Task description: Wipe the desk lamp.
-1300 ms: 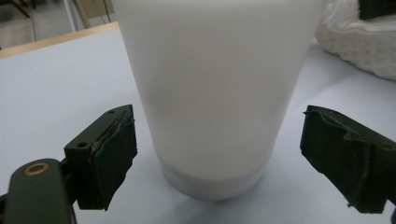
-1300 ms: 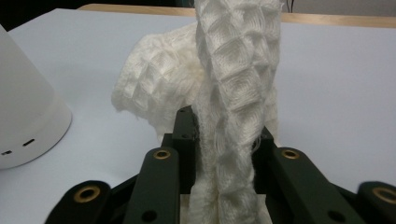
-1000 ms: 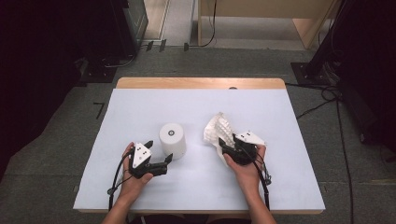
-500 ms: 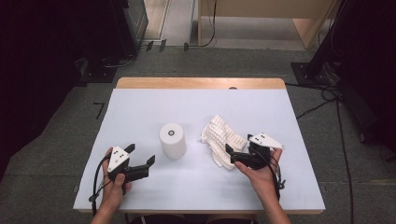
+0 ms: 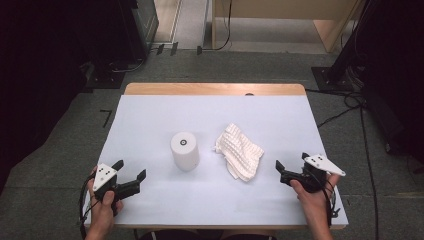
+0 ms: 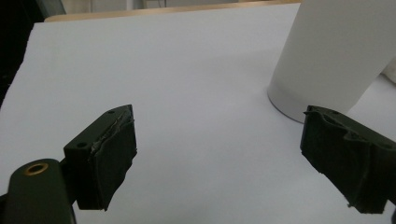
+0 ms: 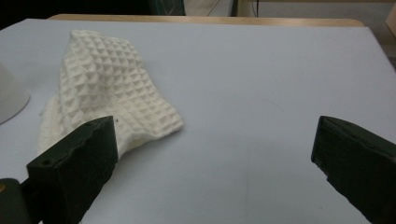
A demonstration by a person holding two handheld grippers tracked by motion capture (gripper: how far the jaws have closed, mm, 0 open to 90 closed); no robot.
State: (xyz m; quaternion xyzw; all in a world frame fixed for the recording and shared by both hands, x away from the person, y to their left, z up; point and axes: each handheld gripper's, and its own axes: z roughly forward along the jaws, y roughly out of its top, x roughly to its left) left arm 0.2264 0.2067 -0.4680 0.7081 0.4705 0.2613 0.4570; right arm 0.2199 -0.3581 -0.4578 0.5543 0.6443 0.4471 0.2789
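Now | left gripper (image 5: 131, 176): wide, empty | right gripper (image 5: 285, 169): wide, empty | between: white cylinder (image 5: 184, 150), waffle cloth (image 5: 241, 156) just beside

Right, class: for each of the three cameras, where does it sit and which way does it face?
High view: above the near table edge, facing forward and down; both forearms, left gripper, right gripper.
Left gripper view: on that gripper, facing the white paper roll between open jaws.
Right gripper view: facing the cream waffle-weave cloth, jaws just opened, nothing between.
Shared: the roll and white table.
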